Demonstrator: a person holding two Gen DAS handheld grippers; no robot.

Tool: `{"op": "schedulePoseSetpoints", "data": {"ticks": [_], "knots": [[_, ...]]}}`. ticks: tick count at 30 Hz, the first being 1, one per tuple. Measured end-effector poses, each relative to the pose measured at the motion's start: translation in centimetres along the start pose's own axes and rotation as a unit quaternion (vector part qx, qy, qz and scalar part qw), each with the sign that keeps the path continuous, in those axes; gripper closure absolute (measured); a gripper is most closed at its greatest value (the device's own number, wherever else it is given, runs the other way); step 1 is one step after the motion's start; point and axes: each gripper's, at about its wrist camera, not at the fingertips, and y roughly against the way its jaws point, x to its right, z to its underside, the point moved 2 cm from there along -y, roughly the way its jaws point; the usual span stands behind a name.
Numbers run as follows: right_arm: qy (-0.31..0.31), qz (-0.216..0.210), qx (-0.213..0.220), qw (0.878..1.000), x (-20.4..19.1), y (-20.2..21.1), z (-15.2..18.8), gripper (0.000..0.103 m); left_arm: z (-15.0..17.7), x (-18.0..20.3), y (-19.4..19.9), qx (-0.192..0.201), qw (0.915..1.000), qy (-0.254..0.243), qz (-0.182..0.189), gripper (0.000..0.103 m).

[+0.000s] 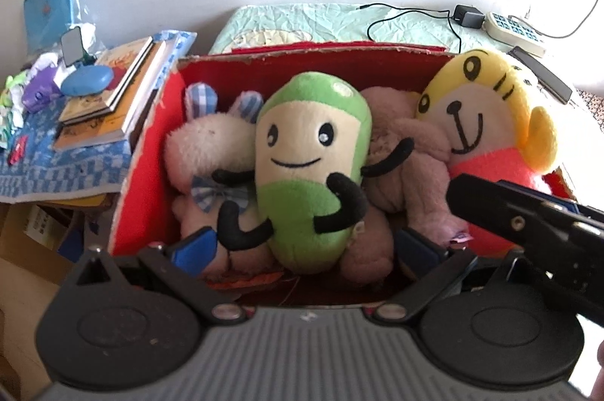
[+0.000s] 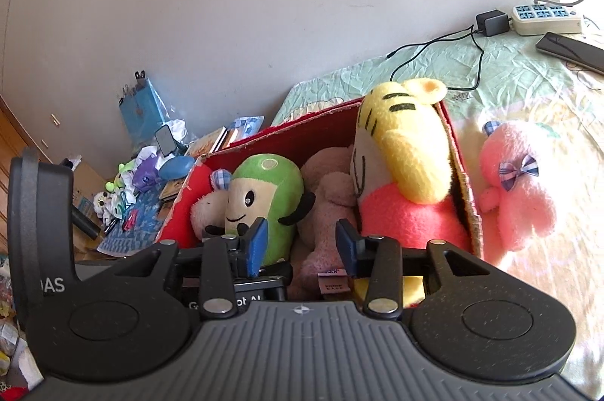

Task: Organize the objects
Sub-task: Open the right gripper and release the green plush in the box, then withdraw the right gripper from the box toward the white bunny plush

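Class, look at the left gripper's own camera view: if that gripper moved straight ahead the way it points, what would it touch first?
Most likely the green plush toy in the red box. It lies centred between the open left gripper fingers, nearest the camera, though exact depth is unclear.

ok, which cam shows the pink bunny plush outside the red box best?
Right wrist. The pink bunny plush lies in plain sight on the bed beside the red box, plaid bow visible. The left wrist view does not show it at all; only the toys inside the box appear there.

Plain off-white wall (image 2: 264, 5); bed, pale green sheet (image 2: 509, 69) sunlit; wooden drawers (image 2: 15, 144) far left.
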Motion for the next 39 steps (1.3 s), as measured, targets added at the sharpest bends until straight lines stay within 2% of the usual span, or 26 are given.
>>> {"op": "schedulePoseSetpoints", "data": {"ticks": [7, 15, 20, 28, 39], "knots": [[0.007, -0.034, -0.005, 0.999, 0.0, 1.3, -0.3, 0.059, 0.4, 0.8, 2.0, 0.012, 0.9995, 0.000, -0.030, 0.003], [0.008, -0.084, -0.029, 0.996, 0.7, 2.8, -0.4, 0.059, 1.6, 1.6, 4.7, 0.030, 0.9967, 0.025, -0.071, 0.003], [0.017, -0.114, -0.044, 0.992, 0.9, 4.0, -0.5, 0.059, 2.6, 2.4, 6.3, 0.030, 0.9955, 0.045, -0.077, 0.003], [0.038, -0.143, -0.075, 0.986, 1.6, 5.0, 0.4, 0.059, 4.8, 4.3, 6.4, 0.006, 0.9937, 0.069, -0.088, 0.003], [0.040, -0.142, -0.114, 0.982, 5.2, 5.7, 1.7, 0.059, 7.2, 8.7, 4.1, -0.038, 0.9944, 0.062, -0.077, 0.002]]}}
